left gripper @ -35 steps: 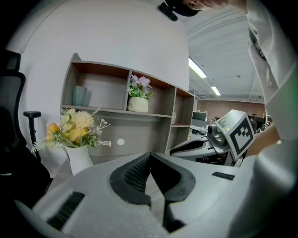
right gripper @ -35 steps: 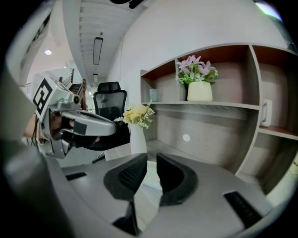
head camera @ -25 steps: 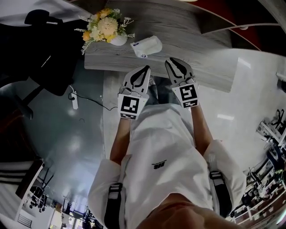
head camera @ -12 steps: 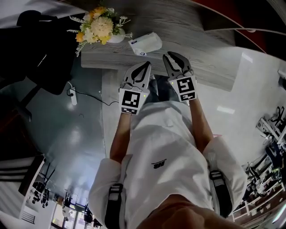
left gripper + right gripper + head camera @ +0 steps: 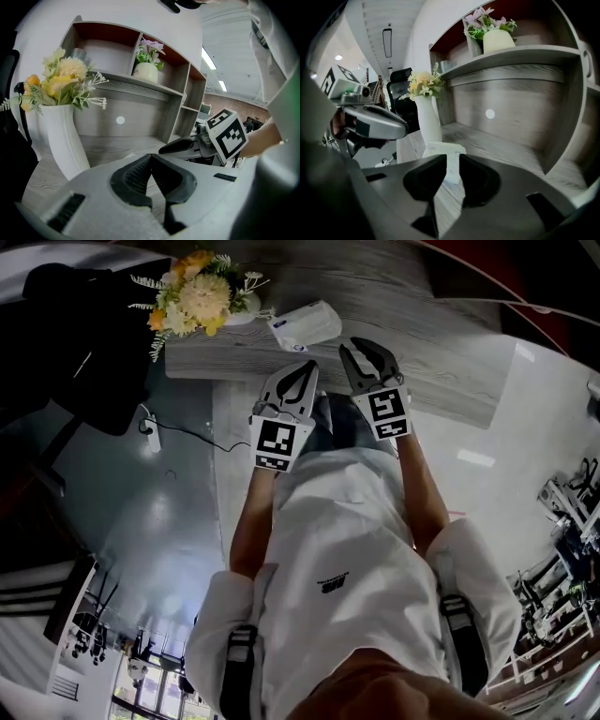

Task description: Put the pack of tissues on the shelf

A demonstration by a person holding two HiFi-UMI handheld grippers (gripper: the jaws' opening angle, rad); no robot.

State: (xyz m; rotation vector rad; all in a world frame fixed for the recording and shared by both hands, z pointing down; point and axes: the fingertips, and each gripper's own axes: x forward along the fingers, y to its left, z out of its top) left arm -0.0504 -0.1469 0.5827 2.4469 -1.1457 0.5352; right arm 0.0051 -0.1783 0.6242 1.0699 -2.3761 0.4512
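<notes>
Pale and plastic-wrapped, the pack of tissues [image 5: 305, 324] lies flat on the grey wooden desk [image 5: 441, 381], just beside the vase of yellow flowers [image 5: 192, 301] and below the shelf [image 5: 520, 54]. The right gripper [image 5: 364, 351] points at it. Its jaws are a little apart, have just been opening, and have nothing between them yet. The left gripper [image 5: 305, 376] is closed and empty. A good grasp would likely straddle the pack squarely before squeezing.

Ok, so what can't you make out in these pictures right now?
Print on the pack of tissues: too small in the head view; the right gripper covers its lower part in its own view.
Grey object behind the flowers: mostly hidden, left gripper view.
Upper compartments of the shelf: cut off by the head view's top edge.
</notes>
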